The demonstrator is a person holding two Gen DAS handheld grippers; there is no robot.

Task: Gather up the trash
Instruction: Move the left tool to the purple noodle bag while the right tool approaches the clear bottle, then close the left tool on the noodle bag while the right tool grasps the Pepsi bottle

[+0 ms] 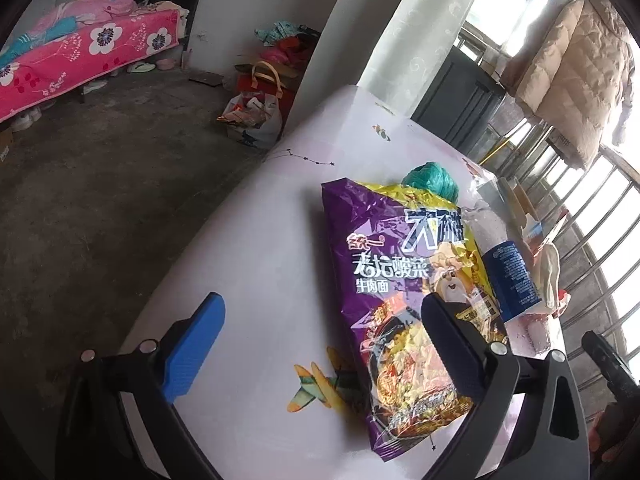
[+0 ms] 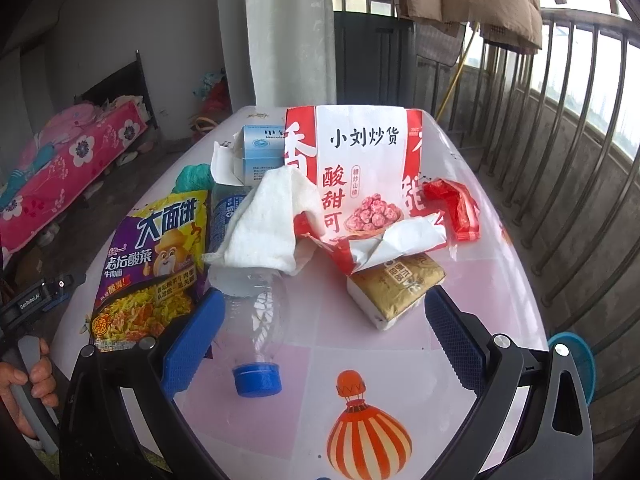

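Left wrist view: left gripper point(image 1: 322, 340) spread wide, nothing between its fingers, low over the worktop point(image 1: 256, 240).
Noodle packet point(image 1: 404, 288): purple, flat on the worktop, under the gripper's right finger.
Right wrist view: right gripper point(image 2: 322, 338) spread, empty.
Plastic bottle point(image 2: 250, 308): lying between its fingers, blue cap toward the camera.
White cloth point(image 2: 272, 224): draped over the bottle.
Red-and-white paper bag point(image 2: 360, 176): behind, resting on a tissue pack point(image 2: 394, 286).
Red wrapper point(image 2: 456, 208): right of the bag.
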